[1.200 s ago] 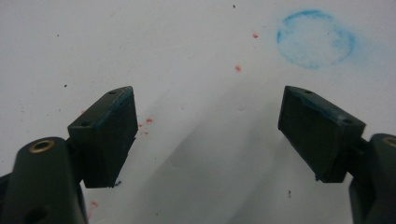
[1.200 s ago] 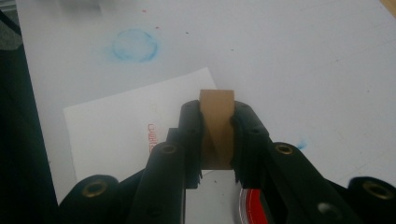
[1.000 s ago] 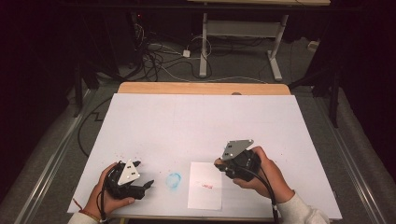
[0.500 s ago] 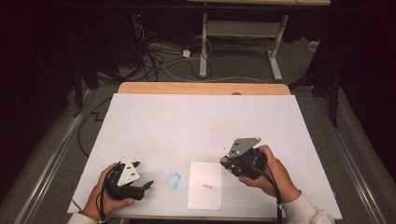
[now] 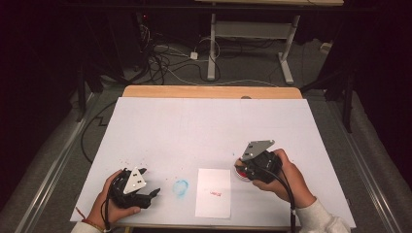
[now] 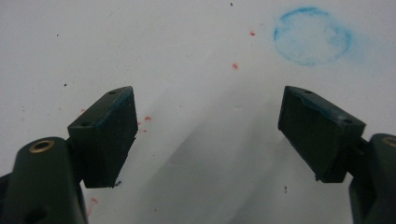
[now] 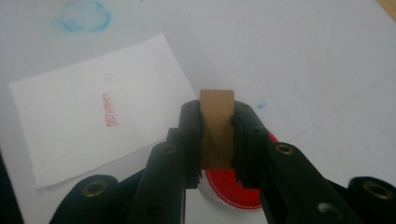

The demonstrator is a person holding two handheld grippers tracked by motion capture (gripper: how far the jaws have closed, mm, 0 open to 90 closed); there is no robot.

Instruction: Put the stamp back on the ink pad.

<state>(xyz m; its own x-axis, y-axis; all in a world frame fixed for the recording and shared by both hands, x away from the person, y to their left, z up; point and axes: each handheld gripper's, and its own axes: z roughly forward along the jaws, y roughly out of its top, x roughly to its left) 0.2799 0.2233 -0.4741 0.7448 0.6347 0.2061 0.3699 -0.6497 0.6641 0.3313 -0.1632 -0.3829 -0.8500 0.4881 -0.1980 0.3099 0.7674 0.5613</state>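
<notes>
The right gripper (image 7: 217, 135) has its jaws clamped on a brown wooden stamp (image 7: 216, 126), held directly over a round red ink pad (image 7: 233, 189) on the white counter (image 5: 194, 131). Just beside the pad lies a white paper sheet (image 7: 93, 116) bearing a red stamped mark (image 7: 108, 109) (its lettering is unreadable). The left gripper (image 6: 205, 135) rests near the counter's front edge, jaws spread wide around nothing, close to a blue ink smudge (image 6: 312, 35).
</notes>
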